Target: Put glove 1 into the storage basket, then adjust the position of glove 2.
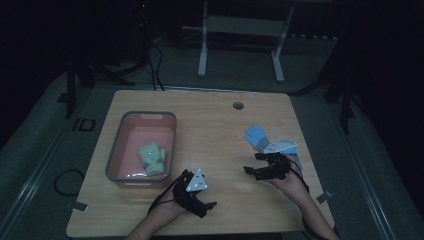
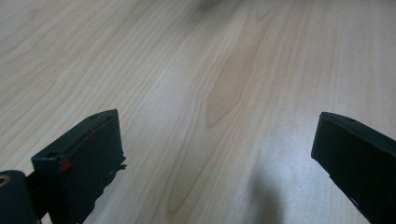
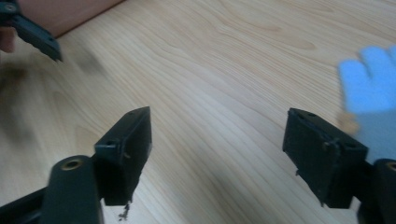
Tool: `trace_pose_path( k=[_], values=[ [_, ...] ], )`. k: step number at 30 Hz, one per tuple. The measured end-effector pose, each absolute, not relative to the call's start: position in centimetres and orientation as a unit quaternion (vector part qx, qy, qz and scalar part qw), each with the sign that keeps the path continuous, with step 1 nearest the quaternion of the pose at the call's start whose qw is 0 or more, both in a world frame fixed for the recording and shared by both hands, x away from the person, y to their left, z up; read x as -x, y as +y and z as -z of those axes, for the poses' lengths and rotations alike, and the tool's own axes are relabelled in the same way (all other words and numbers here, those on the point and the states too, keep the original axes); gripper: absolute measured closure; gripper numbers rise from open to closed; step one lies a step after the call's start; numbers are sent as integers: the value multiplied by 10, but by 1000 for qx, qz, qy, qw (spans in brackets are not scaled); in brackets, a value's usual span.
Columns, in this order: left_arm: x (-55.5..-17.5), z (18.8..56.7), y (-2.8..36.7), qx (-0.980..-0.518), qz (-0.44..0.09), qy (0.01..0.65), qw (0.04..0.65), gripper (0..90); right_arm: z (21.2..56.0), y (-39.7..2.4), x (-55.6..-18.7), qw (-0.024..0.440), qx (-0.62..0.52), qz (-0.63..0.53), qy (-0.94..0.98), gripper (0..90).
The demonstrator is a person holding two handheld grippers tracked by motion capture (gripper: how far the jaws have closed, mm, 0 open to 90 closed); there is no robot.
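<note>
Starting at the left, I see the pink bin (image 1: 116, 150) with a green glove (image 1: 152, 159) already lying in it. My left gripper (image 1: 202, 202) sits just beside the bin's near right corner, low over the wooden table (image 1: 215, 125); its jaws stand wide in the left gripper view with nothing between them but bare wood.

Further right, my right gripper (image 1: 252, 163) is the nearer tool to the blue glove (image 1: 257, 136). The glove lies just beyond and to the right of its tips, fingers pointing away toward the far left, cuff running under the gripper body. In the right gripper view the jaws gape fairly wide, empty, the glove (image 3: 373, 93) off their right side, so I judge a swing that way comes next.
</note>
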State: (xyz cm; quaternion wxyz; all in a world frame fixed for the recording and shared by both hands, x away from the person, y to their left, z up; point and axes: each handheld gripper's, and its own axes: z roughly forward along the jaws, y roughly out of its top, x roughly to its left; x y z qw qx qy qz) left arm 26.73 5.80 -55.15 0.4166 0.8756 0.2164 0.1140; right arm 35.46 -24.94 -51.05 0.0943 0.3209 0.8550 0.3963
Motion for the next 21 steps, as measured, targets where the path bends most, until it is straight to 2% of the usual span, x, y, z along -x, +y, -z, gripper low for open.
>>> trace_pose_path(
  k=[2,4,5,10,21],
  values=[
    [-267,553,59,-875,-117,220,416,23,510,-255,-355,102,-331,-396,851,359],
    [-267,554,59,-876,-117,220,413,23,509,-260,-355,108,-334,-397,848,381],
    [-267,554,59,-876,-118,220,413,23,509,-262,-355,117,-336,-395,847,421],
    [-265,555,58,-876,-125,216,413,23,507,-271,-360,126,-347,-400,839,398],
    [-261,557,61,-869,-125,224,424,23,508,-282,-383,147,-352,-403,832,433]
  ],
)
